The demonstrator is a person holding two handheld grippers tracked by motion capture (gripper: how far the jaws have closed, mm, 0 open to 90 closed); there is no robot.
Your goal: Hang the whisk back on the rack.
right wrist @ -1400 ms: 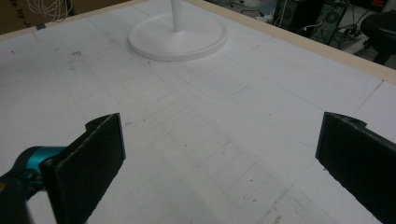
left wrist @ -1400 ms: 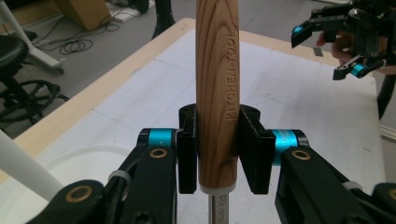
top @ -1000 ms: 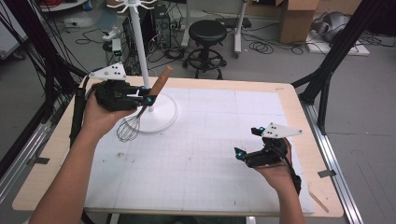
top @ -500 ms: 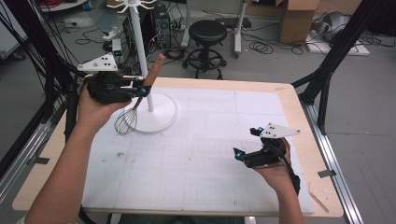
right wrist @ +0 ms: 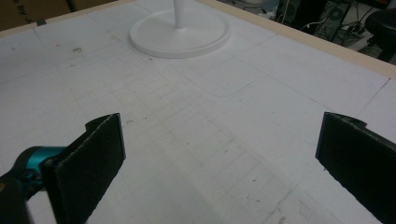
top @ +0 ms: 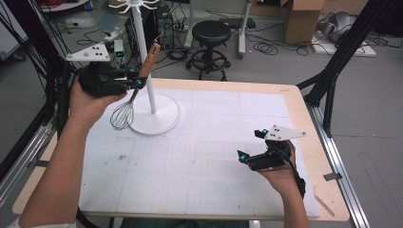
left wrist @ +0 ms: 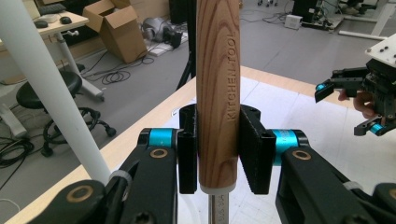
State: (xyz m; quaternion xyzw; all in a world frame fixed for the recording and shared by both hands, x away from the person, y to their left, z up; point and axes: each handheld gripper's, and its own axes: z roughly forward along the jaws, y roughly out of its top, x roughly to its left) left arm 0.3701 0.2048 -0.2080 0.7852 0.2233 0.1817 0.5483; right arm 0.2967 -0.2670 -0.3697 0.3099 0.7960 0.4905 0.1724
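Fingers [left wrist: 256, 156] of the left gripper [left wrist: 217, 154] clamp that whisk [top: 124, 113] by its wooden handle; right gripper [top: 251, 147] hangs wide open, empty, over the table [top: 294, 102].

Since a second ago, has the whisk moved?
Yes. The whisk, clamped in the left tongs, has risen; its handle now reaches higher up the white stand's pole.

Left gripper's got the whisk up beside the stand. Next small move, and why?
Probably lift a little more, toward the hooks at the stand's top. The left gripper is shut on the whisk at its wooden handle, wire head hanging clear above the stand base, handle tip well below the hooks. The right gripper rests open at the mat.
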